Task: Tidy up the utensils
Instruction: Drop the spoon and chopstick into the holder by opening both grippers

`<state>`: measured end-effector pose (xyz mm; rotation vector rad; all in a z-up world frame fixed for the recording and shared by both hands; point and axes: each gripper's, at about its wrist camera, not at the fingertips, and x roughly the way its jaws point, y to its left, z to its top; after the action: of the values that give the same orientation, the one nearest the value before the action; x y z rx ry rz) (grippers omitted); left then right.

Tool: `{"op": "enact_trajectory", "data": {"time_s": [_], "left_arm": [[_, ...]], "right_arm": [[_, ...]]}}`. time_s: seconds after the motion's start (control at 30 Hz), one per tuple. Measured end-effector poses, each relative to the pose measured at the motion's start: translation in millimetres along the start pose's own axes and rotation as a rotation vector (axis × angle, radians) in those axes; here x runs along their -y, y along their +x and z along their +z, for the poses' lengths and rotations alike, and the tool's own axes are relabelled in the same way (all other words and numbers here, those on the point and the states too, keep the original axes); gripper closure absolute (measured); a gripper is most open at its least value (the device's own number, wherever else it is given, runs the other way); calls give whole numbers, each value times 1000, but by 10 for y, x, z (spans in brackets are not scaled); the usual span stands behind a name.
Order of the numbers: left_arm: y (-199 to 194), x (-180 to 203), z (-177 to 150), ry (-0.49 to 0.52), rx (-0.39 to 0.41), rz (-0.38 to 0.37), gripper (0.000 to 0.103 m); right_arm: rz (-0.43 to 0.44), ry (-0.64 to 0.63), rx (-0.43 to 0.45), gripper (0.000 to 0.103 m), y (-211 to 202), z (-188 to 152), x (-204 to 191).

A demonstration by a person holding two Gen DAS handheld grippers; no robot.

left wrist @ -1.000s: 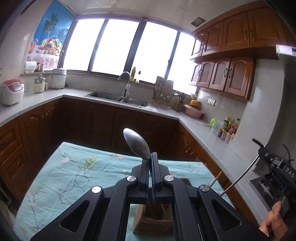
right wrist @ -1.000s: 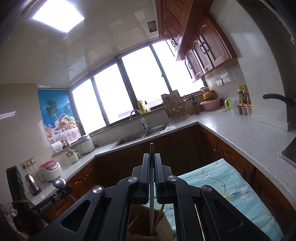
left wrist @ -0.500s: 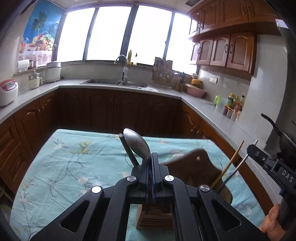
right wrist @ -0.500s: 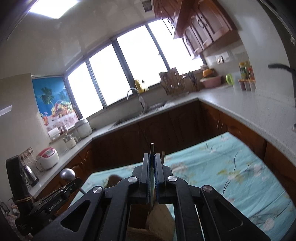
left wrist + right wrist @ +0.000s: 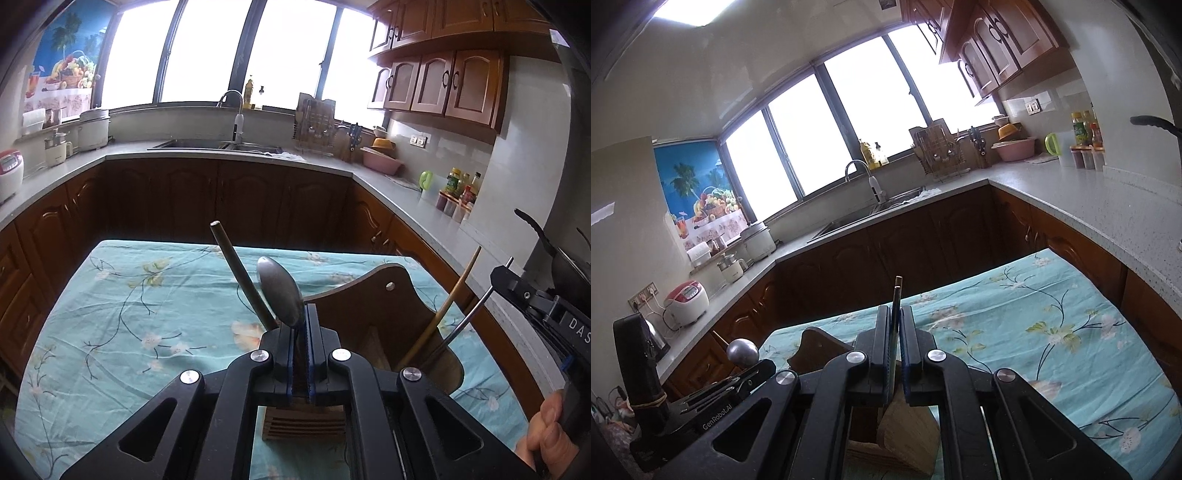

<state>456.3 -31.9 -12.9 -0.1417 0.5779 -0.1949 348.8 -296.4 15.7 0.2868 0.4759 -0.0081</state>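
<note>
My left gripper is shut on a metal spoon, bowl up, held over a wooden utensil holder on the teal floral tablecloth. A dark stick-like utensil leans in the holder beside the spoon, and a wooden chopstick leans at its right. My right gripper is shut on a thin metal utensil handle that runs down into the holder. The left gripper with its spoon bowl shows at the lower left of the right wrist view. The right gripper shows at the right edge of the left wrist view.
Grey countertops on brown cabinets wrap around the table. A sink with faucet, a dish rack, a pink basin, bottles and a rice cooker stand on them.
Both grippers have come down and tilted toward the table, still shut on their utensils. The holder and cloth fill more of both views. The dark utensil now stands taller beside the spoon.
</note>
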Motion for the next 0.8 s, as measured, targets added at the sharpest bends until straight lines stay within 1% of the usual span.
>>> {"op": "enact_trajectory", "data": {"time_s": [0.07, 0.13, 0.27, 0.5, 0.53, 0.6, 0.63, 0.67, 0.7, 0.73, 0.8], "left_arm": [[-6, -22, -7, 0, -3, -2, 97], [-7, -35, -4, 1, -6, -9, 94], [-34, -34, -12, 4, -2, -16, 87], [-72, -25, -78, 0, -3, -21, 84], [-86, -11, -95, -1, -3, -22, 83], [-111, 3, -108, -4, -3, -34, 76], [-134, 11, -111, -5, -2, -43, 69], [-177, 19, -118, -2, 6, -44, 59], [-223, 27, -126, 0, 19, -36, 53], [-266, 28, -137, 1, 33, -37, 44], [-351, 14, -168, 1, 50, -62, 43]], "right_arm": [[3, 0, -6, 97, 3, 2, 2], [3, 1, -14, 93, 10, 0, 5], [1, 1, -16, 93, 11, -3, 9], [2, 9, -28, 92, 1, -19, 7], [3, 10, -29, 89, -7, -21, 7], [4, 16, -29, 80, -26, -17, 18], [7, 22, -27, 74, -47, -19, 23], [9, 25, -26, 69, -63, -20, 30], [12, 31, -23, 68, -88, -24, 37], [17, 37, -19, 68, -120, -26, 43], [25, 44, -16, 64, -177, -26, 45]]}}
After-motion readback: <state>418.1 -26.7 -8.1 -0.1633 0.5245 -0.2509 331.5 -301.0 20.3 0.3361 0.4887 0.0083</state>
